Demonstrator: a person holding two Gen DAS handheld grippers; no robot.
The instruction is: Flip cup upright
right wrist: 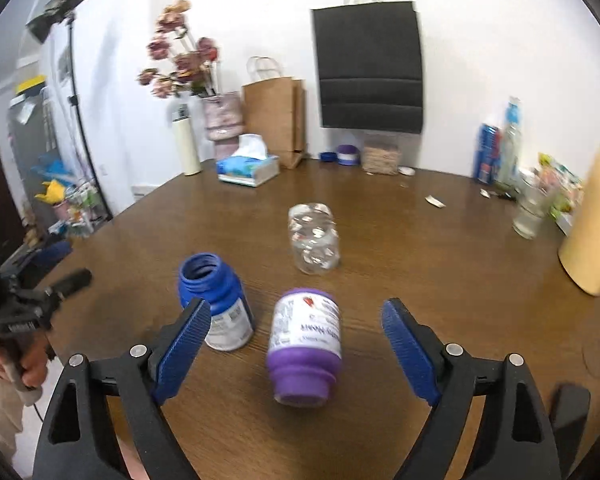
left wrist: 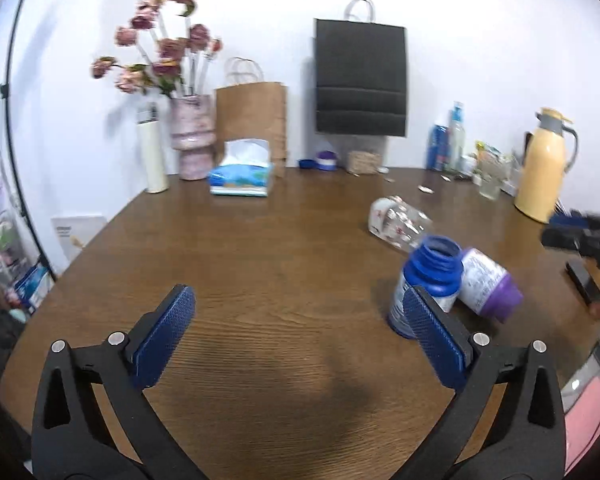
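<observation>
1. Clear glass cup [right wrist: 314,240] lies on its side mid-table on the brown wood table [right wrist: 440,280], at 12 o'clock from the right gripper [right wrist: 296,344], well apart from it. In the left wrist view the cup [left wrist: 400,222] sits at about 1 o'clock, with a white-and-red printed pattern; no text readable.
2. Right gripper: jaws spread wide, holding nothing. Purple bottle [right wrist: 305,352] lies on its side between the two blue pads, touching neither, open neck toward the camera. It lies straight between gripper and cup.
3. Purple bottle's white label has lines of print and a small red mark; too blurred to read.
4. Blue bottle [right wrist: 216,304] stands upright, no cap, at 10 o'clock from the right gripper, just behind its left pad. White label with what looks like a barcode; text unreadable.
5. Left gripper [left wrist: 300,312]: jaws wide apart, empty. Blue bottle [left wrist: 428,280] is partly hidden behind its right pad; purple bottle [left wrist: 488,284] is just beside the blue one, possibly touching.
6. Back edge, 11 to 12 o'clock: white flask [right wrist: 186,140], pink vase with dried flowers [right wrist: 220,116], tissue pack [right wrist: 248,166], brown paper bag [right wrist: 274,116], black paper bag [right wrist: 368,66] on the wall.
7. Right side, 1 to 3 o'clock: blue bottles [right wrist: 496,148], small glass [right wrist: 530,212], yellow thermos jug [right wrist: 592,216]. No brand legible anywhere.
8. Person's hand [right wrist: 30,364] on the left gripper's handle shows at 9 o'clock in the right wrist view.
</observation>
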